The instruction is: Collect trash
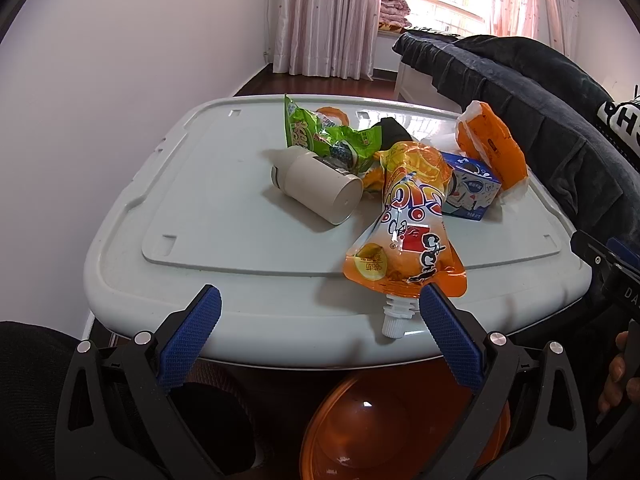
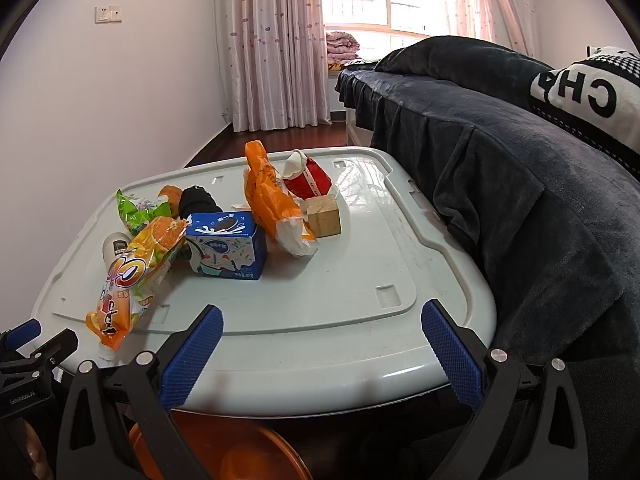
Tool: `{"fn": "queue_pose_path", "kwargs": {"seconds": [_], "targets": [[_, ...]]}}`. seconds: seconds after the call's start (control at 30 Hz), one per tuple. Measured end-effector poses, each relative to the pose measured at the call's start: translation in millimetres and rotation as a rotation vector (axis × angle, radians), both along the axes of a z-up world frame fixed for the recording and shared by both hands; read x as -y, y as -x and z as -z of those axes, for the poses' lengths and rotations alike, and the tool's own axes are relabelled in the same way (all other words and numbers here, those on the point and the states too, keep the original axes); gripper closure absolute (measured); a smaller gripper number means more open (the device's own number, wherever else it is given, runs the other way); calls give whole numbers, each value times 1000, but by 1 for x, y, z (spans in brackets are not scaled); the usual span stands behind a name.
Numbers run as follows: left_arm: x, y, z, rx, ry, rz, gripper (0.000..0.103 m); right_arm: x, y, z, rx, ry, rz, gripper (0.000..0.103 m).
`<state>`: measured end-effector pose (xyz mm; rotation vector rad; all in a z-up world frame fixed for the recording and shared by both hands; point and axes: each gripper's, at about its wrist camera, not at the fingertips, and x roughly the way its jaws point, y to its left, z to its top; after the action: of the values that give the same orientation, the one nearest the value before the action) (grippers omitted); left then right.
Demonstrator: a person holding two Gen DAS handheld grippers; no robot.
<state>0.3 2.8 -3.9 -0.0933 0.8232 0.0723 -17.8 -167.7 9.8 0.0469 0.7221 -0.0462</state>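
Note:
Trash lies on a pale plastic lid. An orange drink pouch lies nearest, its white cap at the lid's front edge. Behind it are a white bottle, a green wrapper, a blue carton, an orange bag, a red packet and a wooden block. My left gripper is open, its right finger beside the pouch's cap. My right gripper is open and empty at the lid's front edge.
An orange basin sits on the floor below the lid's front edge. A bed with a dark blanket borders the lid on the right. A white wall is at the left, curtains at the back.

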Motion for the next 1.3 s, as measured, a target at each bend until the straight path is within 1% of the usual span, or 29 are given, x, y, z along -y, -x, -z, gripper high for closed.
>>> {"fn": "queue_pose_path", "kwargs": {"seconds": [1.3], "targets": [[6,-1,2,-12,-3,14,7,-3,1,1,3,14,-5,5]]}}
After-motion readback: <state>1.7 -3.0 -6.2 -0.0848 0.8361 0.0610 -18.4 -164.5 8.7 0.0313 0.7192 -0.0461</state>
